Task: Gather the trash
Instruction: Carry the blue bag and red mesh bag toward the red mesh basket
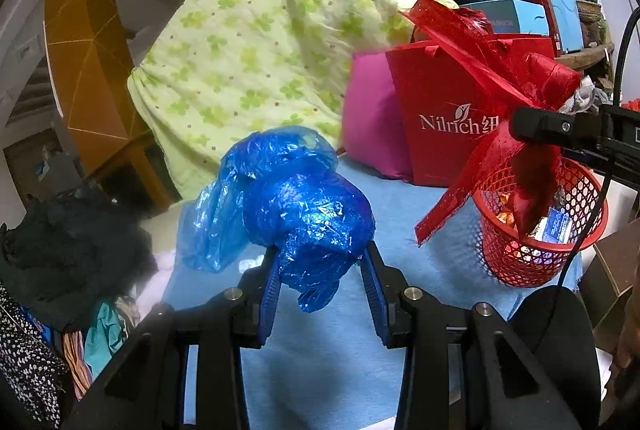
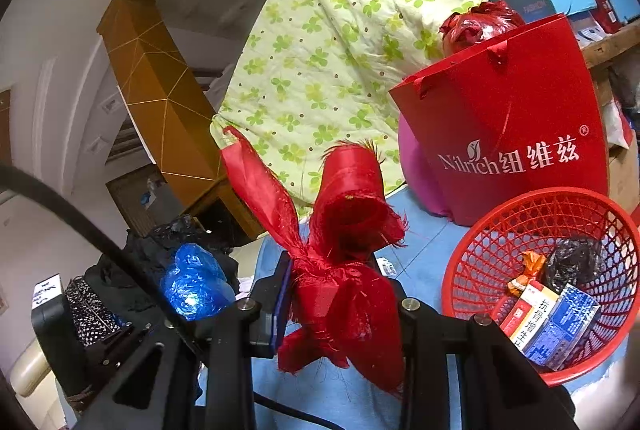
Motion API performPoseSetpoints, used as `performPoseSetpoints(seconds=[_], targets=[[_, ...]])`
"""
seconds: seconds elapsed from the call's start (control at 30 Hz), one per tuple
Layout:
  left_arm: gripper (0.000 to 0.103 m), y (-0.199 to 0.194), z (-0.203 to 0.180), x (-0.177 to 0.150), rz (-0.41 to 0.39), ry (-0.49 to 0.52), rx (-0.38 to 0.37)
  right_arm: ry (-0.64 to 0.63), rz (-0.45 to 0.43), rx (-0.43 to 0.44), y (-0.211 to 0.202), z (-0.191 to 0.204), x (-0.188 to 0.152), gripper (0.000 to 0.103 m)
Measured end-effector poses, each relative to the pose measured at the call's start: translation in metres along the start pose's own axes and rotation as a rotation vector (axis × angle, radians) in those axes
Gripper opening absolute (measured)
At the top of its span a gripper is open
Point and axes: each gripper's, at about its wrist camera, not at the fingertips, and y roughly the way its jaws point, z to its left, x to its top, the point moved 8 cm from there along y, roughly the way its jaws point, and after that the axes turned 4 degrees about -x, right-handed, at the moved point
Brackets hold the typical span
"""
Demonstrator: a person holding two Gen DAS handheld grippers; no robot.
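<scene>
My left gripper [image 1: 322, 262] is shut on a crumpled blue plastic bag [image 1: 296, 198] and holds it above the blue table cover [image 1: 400, 214]. The bag also shows in the right wrist view [image 2: 196, 282]. My right gripper [image 2: 336, 290] is shut on a frayed red ribbon bow [image 2: 344, 230], held above and just left of a red mesh basket [image 2: 500, 230]. In the left wrist view the bow [image 1: 516, 98] hangs over the basket [image 1: 520, 262]. The basket holds small boxes [image 2: 548, 326], a black bag and wrappers.
A red Nilrich paper bag [image 2: 516, 134] and a pink cushion [image 1: 372, 118] stand behind the basket. A green clover-print quilt [image 1: 256, 42] is draped at the back. Dark clothes [image 1: 72, 242] pile at the left. Boxes [image 1: 516, 10] crowd the back right.
</scene>
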Motion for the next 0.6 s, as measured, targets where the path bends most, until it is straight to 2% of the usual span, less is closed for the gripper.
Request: performPoseSetpoints(seconds=[0.6], targets=[[0.041, 0.008, -0.023, -0.001, 0.016, 0.019, -0.044, 0.045, -0.016, -0.040, -0.014, -0.030, 0.004, 0.036]])
